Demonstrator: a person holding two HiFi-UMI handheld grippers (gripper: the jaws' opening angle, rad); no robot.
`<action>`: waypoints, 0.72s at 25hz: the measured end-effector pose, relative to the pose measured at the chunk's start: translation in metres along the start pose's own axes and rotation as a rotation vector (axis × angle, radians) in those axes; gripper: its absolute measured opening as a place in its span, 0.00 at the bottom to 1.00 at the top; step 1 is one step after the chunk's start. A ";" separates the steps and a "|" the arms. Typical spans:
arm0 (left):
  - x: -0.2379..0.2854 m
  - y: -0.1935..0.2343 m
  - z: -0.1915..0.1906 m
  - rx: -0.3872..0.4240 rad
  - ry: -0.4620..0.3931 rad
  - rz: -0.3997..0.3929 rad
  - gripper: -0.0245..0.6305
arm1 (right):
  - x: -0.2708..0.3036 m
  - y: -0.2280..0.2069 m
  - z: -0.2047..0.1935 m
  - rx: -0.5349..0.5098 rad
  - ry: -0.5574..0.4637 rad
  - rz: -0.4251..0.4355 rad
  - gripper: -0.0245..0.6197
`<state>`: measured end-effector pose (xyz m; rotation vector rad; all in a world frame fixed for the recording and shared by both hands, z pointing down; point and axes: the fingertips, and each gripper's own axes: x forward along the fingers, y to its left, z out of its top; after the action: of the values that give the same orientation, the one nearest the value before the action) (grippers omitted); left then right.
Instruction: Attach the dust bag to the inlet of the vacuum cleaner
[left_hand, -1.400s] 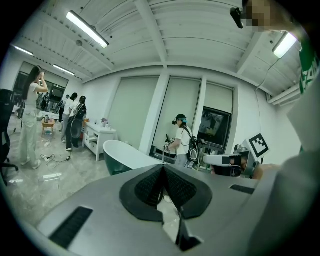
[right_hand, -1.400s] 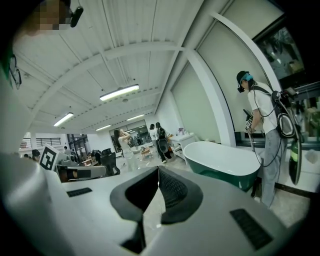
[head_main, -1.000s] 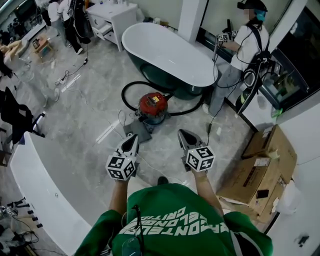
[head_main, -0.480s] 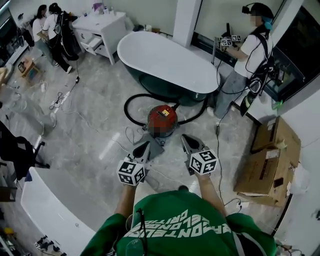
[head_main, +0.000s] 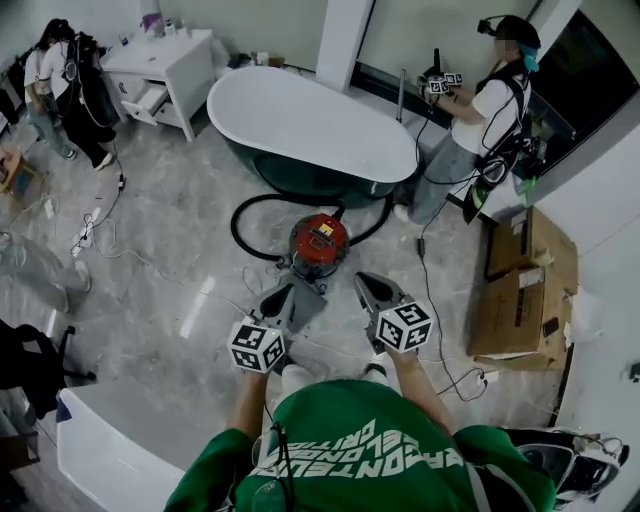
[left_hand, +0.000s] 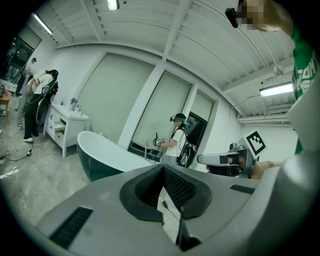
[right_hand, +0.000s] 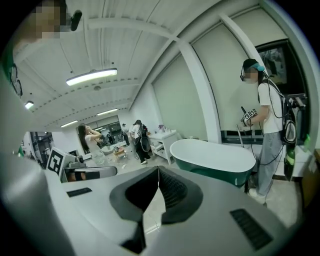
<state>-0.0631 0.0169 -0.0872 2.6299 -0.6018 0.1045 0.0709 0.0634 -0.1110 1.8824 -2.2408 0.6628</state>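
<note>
The red vacuum cleaner (head_main: 319, 245) stands on the marble floor with its black hose (head_main: 245, 210) looped behind it. A flat grey piece (head_main: 310, 302) lies on the floor just in front of it; I cannot tell what it is. My left gripper (head_main: 284, 297) and right gripper (head_main: 366, 285) are held side by side just short of the vacuum, pointing toward it. Both are shut with nothing between the jaws. The left gripper (left_hand: 163, 169) view and the right gripper (right_hand: 158, 170) view look over the vacuum, which does not show in them.
A green and white bathtub (head_main: 310, 125) stands behind the vacuum. Right of it, a person (head_main: 480, 120) holds grippers at the window sill. Cardboard boxes (head_main: 525, 290) lie at the right, a white cabinet (head_main: 165, 65) at the back left and a white counter (head_main: 100, 450) at the near left. Thin cables (head_main: 100, 210) trail over the floor.
I have walked toward the vacuum, which now sits closer in front of both grippers. The grippers kept their side-by-side pose and stayed shut.
</note>
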 end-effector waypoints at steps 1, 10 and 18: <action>-0.002 0.006 0.001 -0.007 0.000 -0.006 0.04 | 0.004 0.004 0.002 0.000 -0.001 -0.007 0.05; -0.016 0.030 -0.003 -0.032 0.014 -0.075 0.04 | 0.012 0.025 0.001 0.001 -0.005 -0.080 0.05; -0.024 0.034 0.000 -0.023 0.023 -0.095 0.04 | 0.017 0.035 0.005 0.026 -0.033 -0.094 0.05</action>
<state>-0.0993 -0.0010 -0.0776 2.6260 -0.4664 0.0978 0.0347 0.0500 -0.1176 2.0116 -2.1573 0.6531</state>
